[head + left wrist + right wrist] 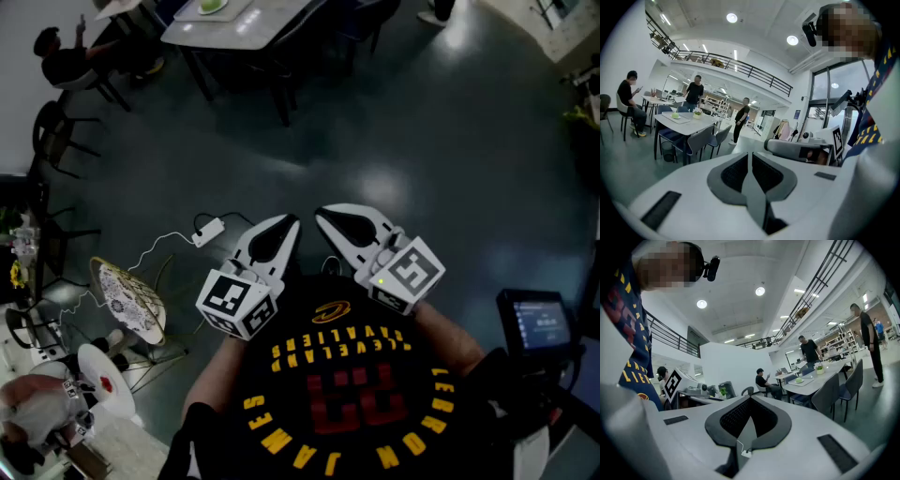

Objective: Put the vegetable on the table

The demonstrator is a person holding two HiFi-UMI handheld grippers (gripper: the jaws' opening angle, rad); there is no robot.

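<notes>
A green vegetable (212, 6) lies on a tray on the grey table (272, 19) at the far top of the head view. It also shows small on that table in the left gripper view as the vegetable (675, 115) and in the right gripper view as the vegetable (799, 379). Both grippers are held close to the person's chest, far from the table. My left gripper (292, 221) is shut with nothing in it, its jaws meeting at the tips (750, 153). My right gripper (320, 214) is likewise shut and empty (750, 398).
Dark chairs (701, 140) ring the table. A seated person (66, 58) and standing people (695, 91) are near it. On the floor lie a white power strip (208, 230) with its cable and a round patterned stool (127, 298). A screen (539, 321) stands at right.
</notes>
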